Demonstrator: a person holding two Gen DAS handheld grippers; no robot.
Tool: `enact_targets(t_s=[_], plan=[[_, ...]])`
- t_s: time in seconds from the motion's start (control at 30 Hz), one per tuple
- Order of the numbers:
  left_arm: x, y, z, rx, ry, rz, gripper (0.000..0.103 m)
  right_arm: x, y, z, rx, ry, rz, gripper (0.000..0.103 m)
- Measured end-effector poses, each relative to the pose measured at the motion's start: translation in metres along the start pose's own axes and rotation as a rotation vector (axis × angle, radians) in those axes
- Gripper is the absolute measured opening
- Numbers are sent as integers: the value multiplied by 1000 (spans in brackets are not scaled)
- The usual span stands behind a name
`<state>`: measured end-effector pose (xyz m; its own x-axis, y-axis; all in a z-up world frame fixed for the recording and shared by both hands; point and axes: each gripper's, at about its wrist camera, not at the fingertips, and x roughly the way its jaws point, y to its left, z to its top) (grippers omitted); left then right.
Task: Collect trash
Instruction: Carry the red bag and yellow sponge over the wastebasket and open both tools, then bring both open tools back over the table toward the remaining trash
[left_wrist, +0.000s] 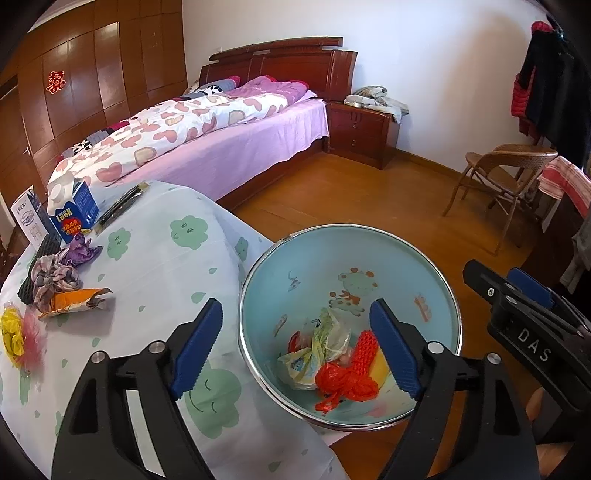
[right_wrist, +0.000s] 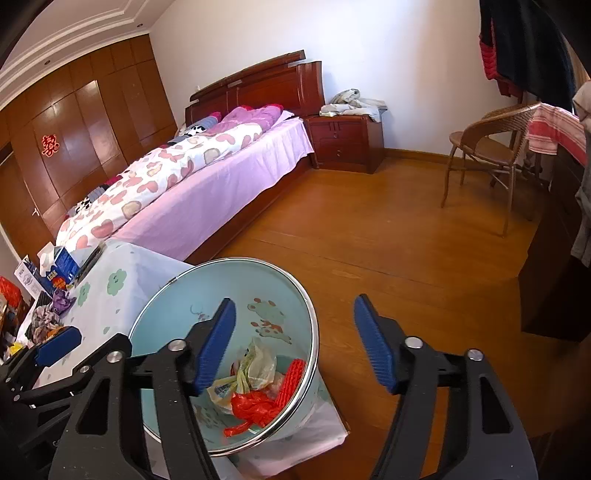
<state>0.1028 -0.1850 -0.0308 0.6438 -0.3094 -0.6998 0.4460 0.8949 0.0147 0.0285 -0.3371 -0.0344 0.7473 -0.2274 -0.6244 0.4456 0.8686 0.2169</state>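
Both grippers spread, nothing held: my left gripper (left_wrist: 295, 347) hangs over the bin (left_wrist: 258, 266), my right gripper (right_wrist: 295, 343) beside its rim. Bin stands at the table (left_wrist: 155, 258) corner, already holding red plastic (left_wrist: 347, 384) and wrappers. Judged step: between drops. Remaining trash sits far left on the cloth; the orange wrapper (left_wrist: 75, 299) looks nearest, so next I reach left and pinch it.
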Motion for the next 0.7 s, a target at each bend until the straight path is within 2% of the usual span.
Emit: enact_targets(t_s=[0.1, 0.2, 0.37, 0.7], plan=[[0, 2, 0, -3, 4, 10, 83, 0, 1, 0, -2, 3, -3, 71], [-1, 6, -1, -12, 8, 38, 88, 0, 0, 0, -1, 1, -3, 78], [-6, 15, -4, -13, 8, 75, 89, 1, 1, -1, -3, 2, -5, 87], [-18, 39, -10, -40, 1, 119, 90, -8, 15, -2, -46, -10, 6, 87]])
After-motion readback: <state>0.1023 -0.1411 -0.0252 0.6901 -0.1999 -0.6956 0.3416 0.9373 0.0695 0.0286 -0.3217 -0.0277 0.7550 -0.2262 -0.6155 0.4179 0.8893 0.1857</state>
